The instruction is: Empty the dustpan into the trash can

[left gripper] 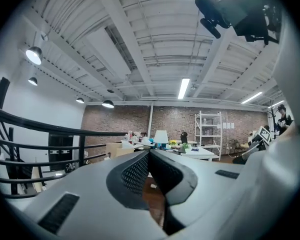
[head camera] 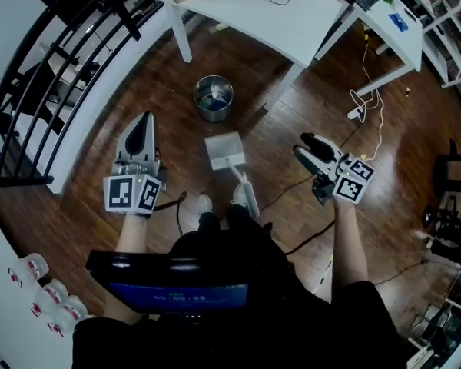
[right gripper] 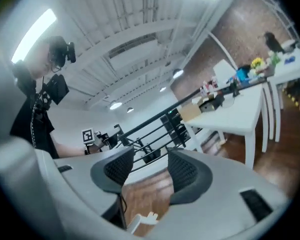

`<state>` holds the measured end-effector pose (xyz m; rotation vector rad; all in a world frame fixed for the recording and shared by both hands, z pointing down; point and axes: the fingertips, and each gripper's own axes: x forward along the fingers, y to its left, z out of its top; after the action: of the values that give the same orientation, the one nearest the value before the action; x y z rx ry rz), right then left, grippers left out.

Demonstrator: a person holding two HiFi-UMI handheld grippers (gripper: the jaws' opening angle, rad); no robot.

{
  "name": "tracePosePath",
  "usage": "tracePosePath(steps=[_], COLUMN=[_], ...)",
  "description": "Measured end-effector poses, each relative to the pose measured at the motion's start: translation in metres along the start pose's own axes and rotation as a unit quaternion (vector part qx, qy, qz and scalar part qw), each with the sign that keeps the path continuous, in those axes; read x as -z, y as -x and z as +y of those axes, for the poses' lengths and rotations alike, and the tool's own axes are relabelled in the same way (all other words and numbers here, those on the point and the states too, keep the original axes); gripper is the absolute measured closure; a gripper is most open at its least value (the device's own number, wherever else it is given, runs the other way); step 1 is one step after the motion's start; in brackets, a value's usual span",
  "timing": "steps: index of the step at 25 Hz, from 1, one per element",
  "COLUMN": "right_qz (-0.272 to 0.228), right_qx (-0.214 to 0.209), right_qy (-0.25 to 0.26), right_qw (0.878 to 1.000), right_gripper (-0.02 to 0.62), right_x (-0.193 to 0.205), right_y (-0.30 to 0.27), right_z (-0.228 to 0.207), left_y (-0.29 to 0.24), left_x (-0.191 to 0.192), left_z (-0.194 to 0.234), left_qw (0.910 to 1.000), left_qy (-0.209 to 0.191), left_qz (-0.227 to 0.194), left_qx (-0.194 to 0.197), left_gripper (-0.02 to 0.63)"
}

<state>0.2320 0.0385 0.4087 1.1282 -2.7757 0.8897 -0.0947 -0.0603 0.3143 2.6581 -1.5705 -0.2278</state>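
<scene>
- Left gripper: jaws pressed together, empty.
- Right gripper: jaws apart, nothing between them.
- Dustpan lies on floor, near trash can.

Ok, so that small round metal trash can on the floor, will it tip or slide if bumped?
The small round metal trash can looks stiff and probably light. Standing free on the glossy wooden floor, it would likely slide when nudged. Its height is unclear from above, so tipping is uncertain.
</scene>
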Motion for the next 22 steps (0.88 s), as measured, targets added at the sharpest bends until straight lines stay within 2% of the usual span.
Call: tracePosePath(steps=[3,8,10,11,14,18,19,22], right_qz=[-0.038,-0.027,-0.025,-0.025,-0.032,-0.053,-0.059,-0.073], right_qx=[0.026,0.027,0.025,0.024,0.026,0.057,0.063,0.081], right_qy=[0.038,0.101,0.111,0.113,0.117,0.131,0.134,0.147], right_qw=[0.998,0.994,0.993,0.993,0.992,0.988,0.987,0.983], right_gripper=[0.376,0.376,0.376,0.348,0.348,0.419,0.468,0.529], right_x=[-0.035,-0.052,-0.054,-0.054,-0.057,-0.063,-0.064,-0.068], right_y=[-0.001,-0.014,-0.02,-0.023,-0.029,-0.035,-0.037,-0.044], right_z=[0.015,0.049,0.059,0.062,0.066,0.067,0.068,0.069], left_y=[-0.005,-0.005,-0.003,-0.002,-0.001,0.003,0.004,0.005], left_x=[-0.007,-0.013,-0.014,-0.014,-0.013,-0.011,-0.01,-0.007], left_z=[-0.008,-0.011,-0.01,-0.009,-0.008,-0.007,-0.006,-0.003], left_qw=[0.9999,0.9996,0.9995,0.9995,0.9997,0.9998,0.9998,0.9998], left_qy=[-0.001,0.015,0.02,0.018,0.01,0.001,0.0,-0.001], left_qz=[-0.006,-0.008,-0.011,-0.011,-0.006,0.002,0.004,0.01], left_qx=[0.013,0.023,0.023,0.022,0.019,0.018,0.018,0.017], left_gripper=[0.604,0.604,0.604,0.604,0.604,0.604,0.604,0.604])
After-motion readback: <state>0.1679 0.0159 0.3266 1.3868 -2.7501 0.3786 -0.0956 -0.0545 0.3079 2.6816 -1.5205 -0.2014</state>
